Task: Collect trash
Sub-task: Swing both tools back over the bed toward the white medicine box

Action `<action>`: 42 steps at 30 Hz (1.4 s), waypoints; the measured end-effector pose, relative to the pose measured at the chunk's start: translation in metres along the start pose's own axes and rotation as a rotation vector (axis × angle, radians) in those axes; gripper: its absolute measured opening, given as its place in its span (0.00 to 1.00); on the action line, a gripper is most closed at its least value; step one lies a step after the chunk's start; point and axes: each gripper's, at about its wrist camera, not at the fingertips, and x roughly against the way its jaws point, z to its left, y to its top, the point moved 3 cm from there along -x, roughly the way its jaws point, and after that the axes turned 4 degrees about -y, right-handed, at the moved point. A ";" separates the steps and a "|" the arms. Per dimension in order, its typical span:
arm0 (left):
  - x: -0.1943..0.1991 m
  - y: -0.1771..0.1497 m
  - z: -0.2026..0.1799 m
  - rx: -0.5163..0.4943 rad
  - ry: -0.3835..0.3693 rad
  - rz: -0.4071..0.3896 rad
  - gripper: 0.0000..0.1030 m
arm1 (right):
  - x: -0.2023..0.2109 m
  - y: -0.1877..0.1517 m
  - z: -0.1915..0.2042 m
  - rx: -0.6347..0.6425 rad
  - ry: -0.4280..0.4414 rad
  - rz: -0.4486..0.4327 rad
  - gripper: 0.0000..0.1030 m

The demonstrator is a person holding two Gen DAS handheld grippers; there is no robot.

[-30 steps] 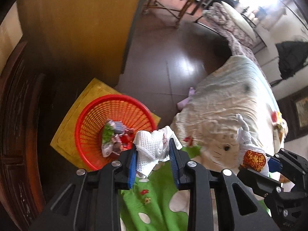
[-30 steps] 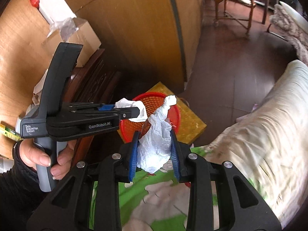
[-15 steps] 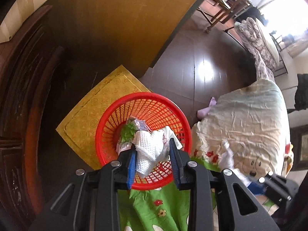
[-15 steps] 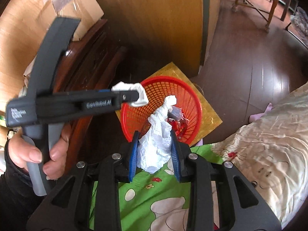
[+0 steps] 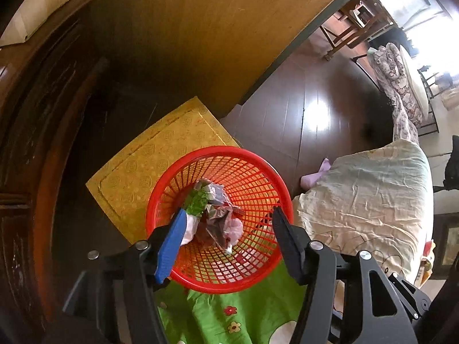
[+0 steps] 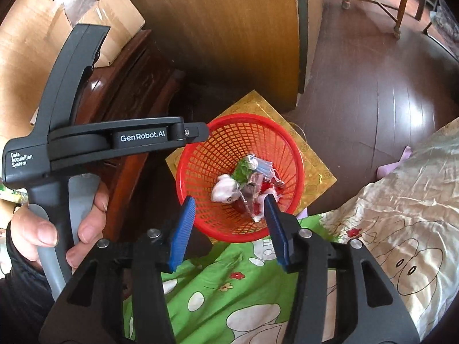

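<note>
A red mesh basket (image 5: 255, 160) (image 6: 238, 123) stands on a yellow mat (image 5: 149, 154) (image 6: 315, 160) on the floor. It holds crumpled trash (image 5: 215, 215) (image 6: 243, 183): white tissue (image 6: 225, 190), green and clear wrappers. My left gripper (image 5: 229, 229) is open and empty above the basket; its body also shows in the right wrist view (image 6: 195, 133). My right gripper (image 6: 229, 215) is open and empty above the basket's near rim.
A bed with a green flowered cover (image 6: 229, 281) and a cream quilt (image 5: 373, 195) lies at the near right. Dark wooden furniture (image 5: 37, 114) stands at the left, a wooden wall panel (image 5: 200, 28) behind. Dark floorboards (image 5: 309, 114) stretch to the right.
Both grippers have opened over the basket. The white tissue from the left and the white plastic from the right have dropped into the basket.
</note>
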 end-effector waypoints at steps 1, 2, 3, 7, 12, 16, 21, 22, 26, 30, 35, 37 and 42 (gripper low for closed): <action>0.000 0.000 0.000 0.001 -0.001 0.001 0.59 | 0.001 -0.001 -0.001 -0.004 -0.001 -0.005 0.51; 0.002 -0.001 0.000 -0.001 -0.001 0.000 0.59 | 0.002 -0.001 -0.002 -0.009 0.000 -0.011 0.52; 0.003 -0.002 -0.002 -0.005 -0.001 -0.002 0.59 | 0.004 -0.001 -0.003 -0.016 0.004 -0.017 0.52; 0.009 -0.005 -0.009 -0.025 0.001 -0.007 0.62 | 0.007 -0.003 -0.008 -0.031 -0.019 -0.028 0.55; 0.020 -0.008 -0.022 -0.047 0.007 -0.022 0.68 | 0.030 -0.009 -0.020 -0.057 -0.040 -0.071 0.59; 0.029 -0.011 -0.042 -0.105 0.018 -0.035 0.77 | 0.065 -0.021 -0.028 -0.029 -0.039 -0.136 0.60; 0.036 -0.021 -0.079 -0.186 -0.006 -0.037 0.78 | 0.112 -0.045 -0.063 -0.065 -0.110 -0.225 0.68; 0.037 -0.024 -0.086 -0.202 -0.009 -0.039 0.79 | 0.119 -0.050 -0.070 -0.078 -0.118 -0.237 0.68; 0.040 -0.038 -0.121 -0.280 -0.020 -0.041 0.81 | 0.150 -0.076 -0.105 -0.142 -0.170 -0.294 0.76; 0.040 -0.053 -0.154 -0.338 -0.024 -0.037 0.82 | 0.173 -0.106 -0.144 -0.199 -0.225 -0.331 0.80; 0.039 -0.074 -0.195 -0.419 -0.033 -0.037 0.85 | 0.189 -0.141 -0.191 -0.291 -0.272 -0.355 0.81; 0.037 -0.083 -0.210 -0.441 -0.044 -0.038 0.87 | 0.194 -0.156 -0.207 -0.320 -0.296 -0.357 0.81; 0.027 -0.107 -0.246 -0.505 -0.067 -0.013 0.88 | 0.203 -0.186 -0.238 -0.376 -0.344 -0.364 0.83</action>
